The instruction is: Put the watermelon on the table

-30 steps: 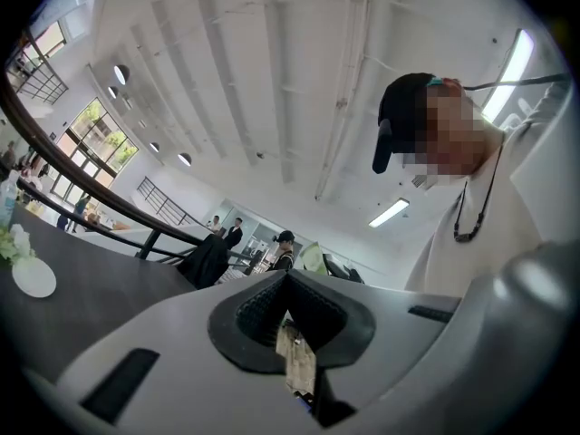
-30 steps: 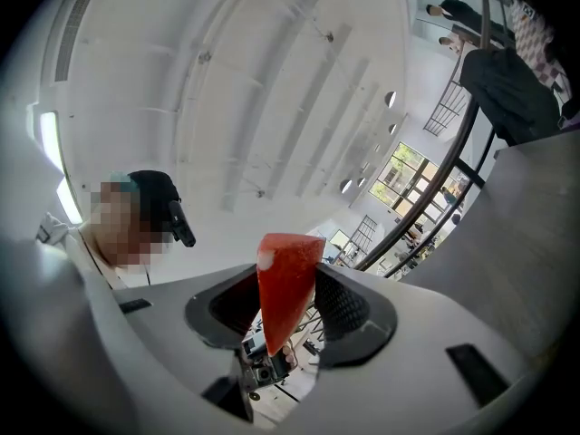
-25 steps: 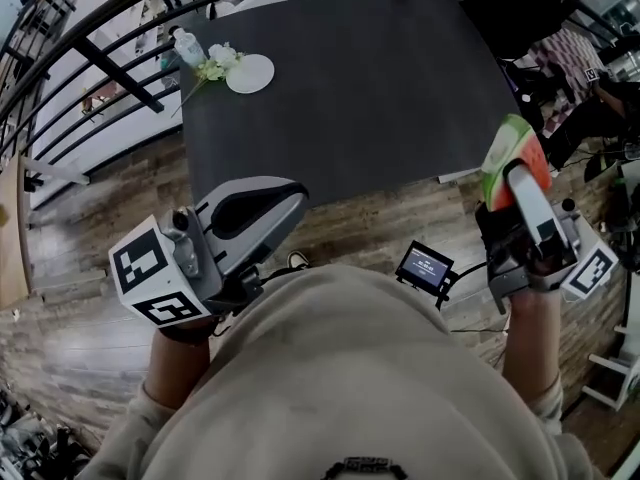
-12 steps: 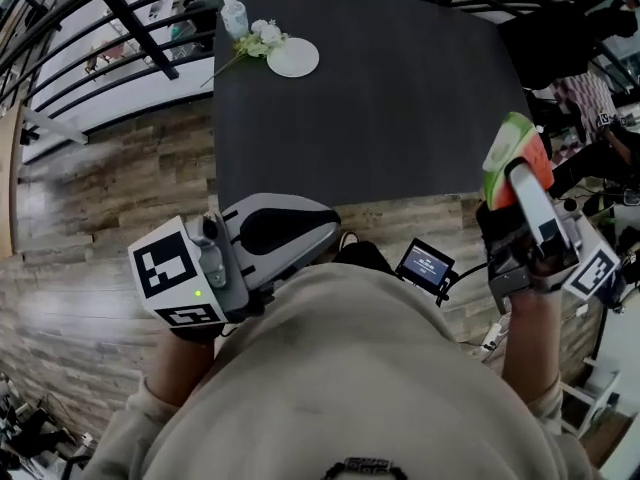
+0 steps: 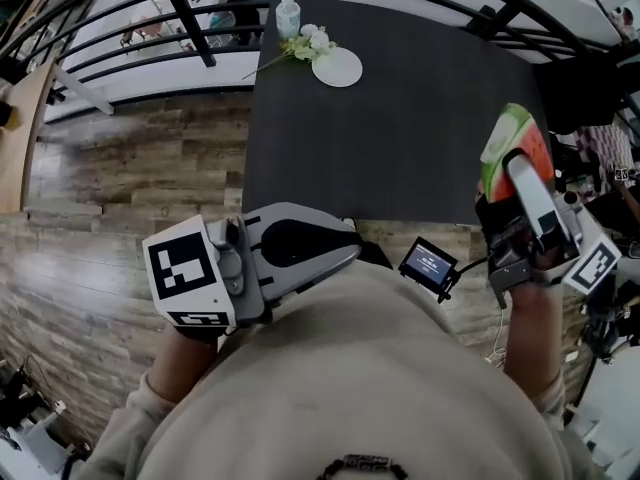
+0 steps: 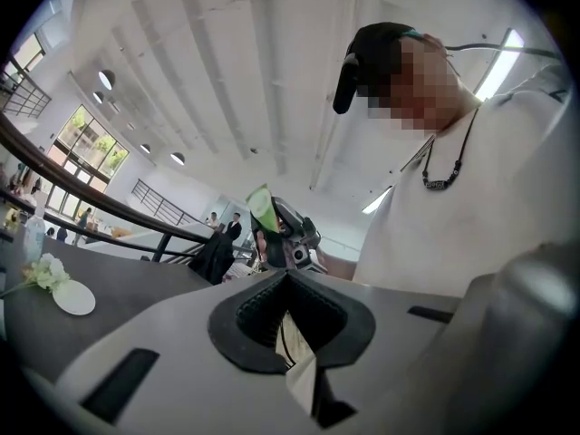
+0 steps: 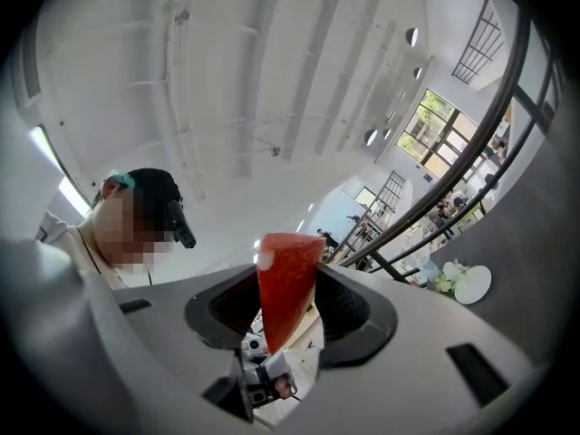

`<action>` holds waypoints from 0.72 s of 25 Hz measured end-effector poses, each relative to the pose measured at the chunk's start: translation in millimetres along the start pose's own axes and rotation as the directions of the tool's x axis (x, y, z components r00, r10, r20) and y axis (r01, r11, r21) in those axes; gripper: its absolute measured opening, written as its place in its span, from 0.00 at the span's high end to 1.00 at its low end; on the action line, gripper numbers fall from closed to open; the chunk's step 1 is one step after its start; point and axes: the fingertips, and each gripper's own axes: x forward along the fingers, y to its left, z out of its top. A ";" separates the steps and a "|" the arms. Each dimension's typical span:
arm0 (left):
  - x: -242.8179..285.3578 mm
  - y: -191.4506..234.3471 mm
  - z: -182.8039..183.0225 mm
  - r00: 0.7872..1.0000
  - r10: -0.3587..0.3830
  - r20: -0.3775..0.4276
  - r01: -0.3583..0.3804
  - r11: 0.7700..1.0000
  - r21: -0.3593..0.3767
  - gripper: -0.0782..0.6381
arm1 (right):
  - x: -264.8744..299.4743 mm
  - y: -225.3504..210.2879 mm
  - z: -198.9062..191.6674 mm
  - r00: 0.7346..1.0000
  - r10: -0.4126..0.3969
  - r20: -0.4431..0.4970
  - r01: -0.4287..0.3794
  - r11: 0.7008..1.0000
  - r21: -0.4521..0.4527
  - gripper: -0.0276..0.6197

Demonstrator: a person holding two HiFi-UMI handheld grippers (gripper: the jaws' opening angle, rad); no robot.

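Closest to me, short of the table's near edge, my left tongs (image 5: 350, 251) point toward the table's near left corner, and their jaws are pressed together with nothing between them, the ribbed black pads meeting in one seam in the left gripper view (image 6: 286, 277). A small black screen device (image 5: 428, 265) hangs just short of the table's near edge, between my two hands. My right tongs (image 5: 518, 173) reach up at the table's near right corner, their jaws standing fairly wide and clamped on the wedge-shaped slice of watermelon (image 5: 508, 136). The slice is in the air at that corner, not resting on the table. It stands upright past the jaw tips: a bright green rind on the side facing the table's middle, a pale band under it, and red flesh on the side turned away from the table. In the right gripper view (image 7: 290, 299) the red flesh (image 7: 283, 270) fills the gap between the pads and tapers to a point downward. The square, dark grey table (image 5: 420, 138) has a matte top. At its far left corner lie a round white plate (image 5: 337, 67), a small bunch of white flowers (image 5: 308, 41) and a clear plastic bottle (image 5: 288, 16), close together. Beyond the table's far edge runs a black metal railing (image 5: 190, 13).
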 end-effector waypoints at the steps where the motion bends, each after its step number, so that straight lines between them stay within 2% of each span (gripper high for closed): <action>1: -0.3 -1.4 0.7 1.000 0.005 0.006 -0.005 1.000 0.004 0.89 | 1.4 1.8 -0.2 1.000 0.009 -0.004 -0.009 1.000 -0.005 0.68; 6: -2.3 4.8 -1.0 0.999 0.036 0.024 -0.037 0.999 0.012 0.89 | -3.4 -2.7 2.0 1.000 0.022 -0.010 -0.022 1.000 -0.011 0.68; 12: 21.2 37.5 20.8 0.997 0.057 0.060 -0.057 0.998 -0.007 0.89 | -17.4 -33.4 33.3 1.000 0.019 0.013 -0.019 1.000 0.001 0.68; 15: 41.2 64.8 25.5 0.994 0.099 0.054 -0.098 0.995 -0.019 0.89 | -29.6 -56.1 49.8 0.999 0.015 0.030 -0.015 1.000 0.010 0.68; 18: 63.0 97.8 33.5 0.985 0.162 0.057 -0.158 0.985 -0.063 0.89 | -43.1 -83.0 74.5 0.998 0.009 0.057 -0.010 1.000 0.020 0.68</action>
